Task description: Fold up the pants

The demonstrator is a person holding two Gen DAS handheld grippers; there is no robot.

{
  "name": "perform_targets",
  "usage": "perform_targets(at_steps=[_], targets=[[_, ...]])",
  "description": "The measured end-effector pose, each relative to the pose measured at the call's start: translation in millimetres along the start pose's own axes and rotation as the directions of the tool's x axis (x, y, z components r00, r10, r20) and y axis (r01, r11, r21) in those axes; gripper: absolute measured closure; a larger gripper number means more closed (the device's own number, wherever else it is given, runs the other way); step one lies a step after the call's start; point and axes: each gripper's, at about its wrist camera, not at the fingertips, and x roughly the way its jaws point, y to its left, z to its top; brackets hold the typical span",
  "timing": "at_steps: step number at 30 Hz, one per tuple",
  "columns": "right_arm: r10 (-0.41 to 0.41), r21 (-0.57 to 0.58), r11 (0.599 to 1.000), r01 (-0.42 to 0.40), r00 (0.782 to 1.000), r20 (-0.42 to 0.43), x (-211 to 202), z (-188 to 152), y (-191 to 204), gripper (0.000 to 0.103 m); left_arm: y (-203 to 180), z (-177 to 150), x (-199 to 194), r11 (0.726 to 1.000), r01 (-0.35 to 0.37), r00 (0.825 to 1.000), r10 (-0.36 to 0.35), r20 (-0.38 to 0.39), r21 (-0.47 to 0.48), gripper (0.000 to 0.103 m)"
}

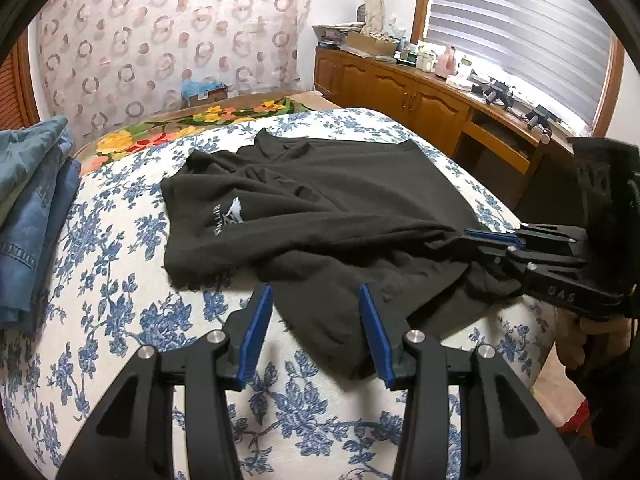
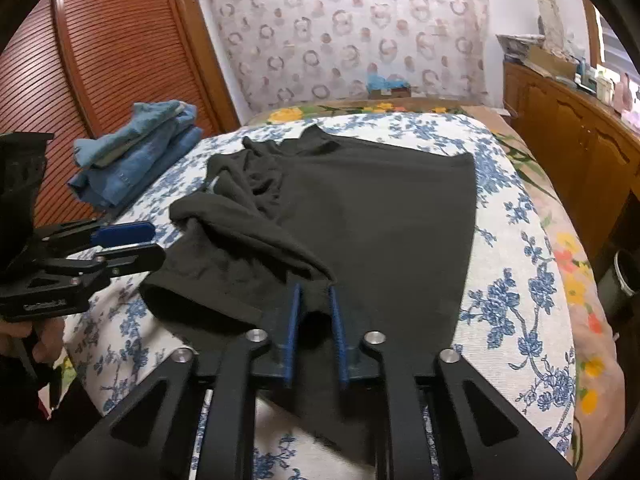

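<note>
The black pants [image 1: 320,208] lie spread on the floral bedspread [image 1: 120,280], partly folded over, with a small white logo [image 1: 234,214] showing. They also show in the right wrist view [image 2: 380,220]. My left gripper [image 1: 316,292] is open, its blue pads on either side of the near edge of the pants, holding nothing. My right gripper [image 2: 314,292] is nearly closed on a bunched fold of the black fabric. In the left wrist view the right gripper [image 1: 472,240] grips the cloth at the right. The left gripper [image 2: 152,240] shows at the left of the right wrist view.
A stack of folded blue jeans [image 1: 32,208] sits at the bed's left edge, also in the right wrist view [image 2: 136,160]. A wooden cabinet [image 1: 420,100] cluttered with bottles runs along the right under a window blind. A louvred wooden door [image 2: 100,60] stands to the left.
</note>
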Motion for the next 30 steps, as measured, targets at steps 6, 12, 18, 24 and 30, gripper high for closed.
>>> perform_targets(at_steps=[6, 12, 18, 24, 30], targets=[[0.01, -0.008, 1.0, -0.009, 0.998, 0.063, -25, 2, 6, 0.099, 4, -2, -1, 1.0, -0.005, 1.0, 0.005, 0.0, -0.011, 0.059], [-0.032, -0.023, 0.999, 0.035, 0.993, 0.113, -58, 1, 6, 0.099, 3, -1, -5, 1.0, 0.002, 1.0, -0.002, 0.012, -0.01, 0.059], [-0.056, -0.018, 0.998, 0.058, 0.993, 0.106, -73, -12, 0, 0.099, -3, -1, -6, 1.0, 0.008, 1.0, -0.008, 0.014, -0.002, 0.059], [-0.081, -0.01, 0.997, 0.082, 0.994, 0.079, -75, -27, -4, 0.099, -6, -1, -4, 1.0, 0.01, 1.0, -0.01, 0.012, 0.0, 0.059], [-0.096, 0.025, 0.995, 0.095, 0.995, 0.022, -59, -39, -13, 0.099, -5, -2, -3, 1.0, 0.007, 1.0, -0.007, 0.01, -0.003, 0.059]])
